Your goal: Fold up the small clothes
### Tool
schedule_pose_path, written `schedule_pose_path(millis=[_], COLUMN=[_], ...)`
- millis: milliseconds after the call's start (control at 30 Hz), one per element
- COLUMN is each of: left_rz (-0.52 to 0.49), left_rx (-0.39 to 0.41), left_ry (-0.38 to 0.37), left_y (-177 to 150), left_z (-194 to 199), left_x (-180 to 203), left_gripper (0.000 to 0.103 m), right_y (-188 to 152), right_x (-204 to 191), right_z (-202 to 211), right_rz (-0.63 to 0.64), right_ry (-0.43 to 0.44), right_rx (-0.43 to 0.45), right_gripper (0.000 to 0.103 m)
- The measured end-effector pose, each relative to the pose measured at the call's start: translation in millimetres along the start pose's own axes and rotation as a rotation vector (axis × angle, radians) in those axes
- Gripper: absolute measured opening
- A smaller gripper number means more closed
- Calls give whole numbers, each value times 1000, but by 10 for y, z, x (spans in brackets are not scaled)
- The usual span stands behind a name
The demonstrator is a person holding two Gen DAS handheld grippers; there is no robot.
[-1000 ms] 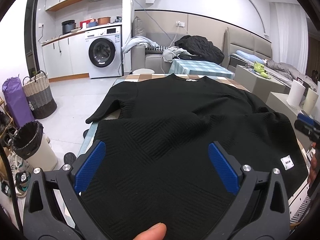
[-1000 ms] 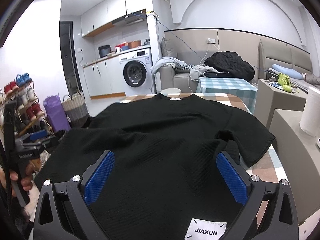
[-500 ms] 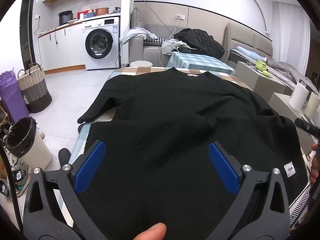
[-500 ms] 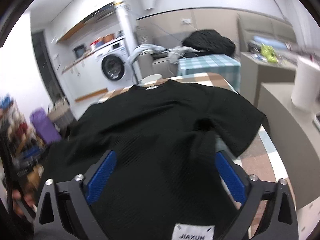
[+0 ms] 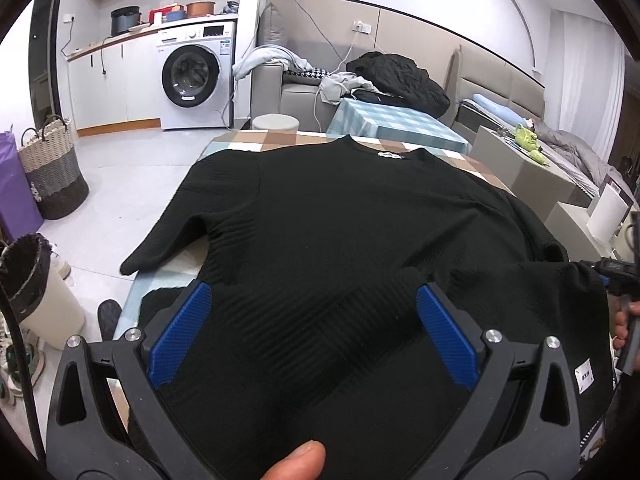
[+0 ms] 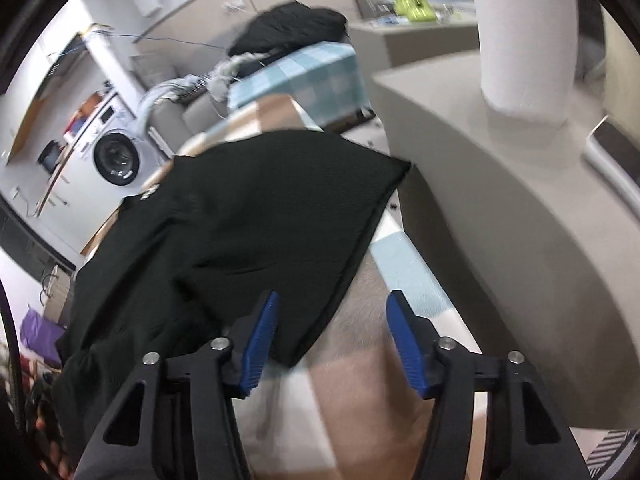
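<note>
A black ribbed short-sleeved shirt (image 5: pixel 340 220) lies spread on the checked tablecloth (image 5: pixel 272 140), neck at the far end. A raised fold crosses its lower half. My left gripper (image 5: pixel 312 293) hovers over that lower half, open wide, with only fabric beneath it and a thumb tip at the bottom edge. In the right wrist view the shirt (image 6: pixel 260 208) shows its right sleeve. My right gripper (image 6: pixel 333 300) is tilted above the sleeve's hem corner. Its jaws are closing. The corner lies between them beside the left pad, and the pads do not press on it.
A grey cabinet (image 6: pixel 500 200) with a white paper roll (image 6: pixel 524 32) stands close to the table's right edge. On the floor to the left are a lined bin (image 5: pixel 28 280) and a woven basket (image 5: pixel 52 176). A washing machine (image 5: pixel 192 76) stands at the back.
My right gripper swung right, rolled and dropped from the hem with the label to the right sleeve, its jaws narrowing. My left gripper moved forward over the shirt, still open.
</note>
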State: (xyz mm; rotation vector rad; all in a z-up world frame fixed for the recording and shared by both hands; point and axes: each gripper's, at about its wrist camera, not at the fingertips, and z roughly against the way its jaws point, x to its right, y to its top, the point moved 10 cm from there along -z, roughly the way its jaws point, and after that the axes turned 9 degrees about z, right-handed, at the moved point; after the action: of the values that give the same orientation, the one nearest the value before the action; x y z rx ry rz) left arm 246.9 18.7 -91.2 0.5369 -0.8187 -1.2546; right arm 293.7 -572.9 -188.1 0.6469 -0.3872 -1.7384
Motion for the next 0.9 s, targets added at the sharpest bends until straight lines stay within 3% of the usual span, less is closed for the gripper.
schedule_pose_path(millis=[133,200,300,333,367,567,700,767,900], left_rz=[-4,5,8,6,4,-8,19,24,11], left_rx=[-7,-14,-24,-26,-26,-4,7,3,15], left_ry=[6,1,-6,-7,-10,-3,-10,-12,-8], left_y=[53,60,97,111,115,209,292,333,363], left_z=[-173,-236,-339,-372,-386,-417,-427,-457,-417], left_x=[15,19,50,61,76,93,45,28,-1], left_gripper=[102,102,102,102,102,102,102,102,102], right_y=[167,210,246,249,257,607,918,1070,1298], right_x=[7,-17,-63,-85,-75,165,156,37,-507], right_z=[-194,-255,-326,-319,-327,-142,-13,82,195], right_rz=[37,78,198,215,218,162,119,115,223], right_ry=[-35,-72,-185,-195,-194,-229,-173,-121,-60], right_rx=[-3,-8,-22,-24,-28,36,99,134,192], right_gripper=[55,48,23,11,7,6,6,6,6])
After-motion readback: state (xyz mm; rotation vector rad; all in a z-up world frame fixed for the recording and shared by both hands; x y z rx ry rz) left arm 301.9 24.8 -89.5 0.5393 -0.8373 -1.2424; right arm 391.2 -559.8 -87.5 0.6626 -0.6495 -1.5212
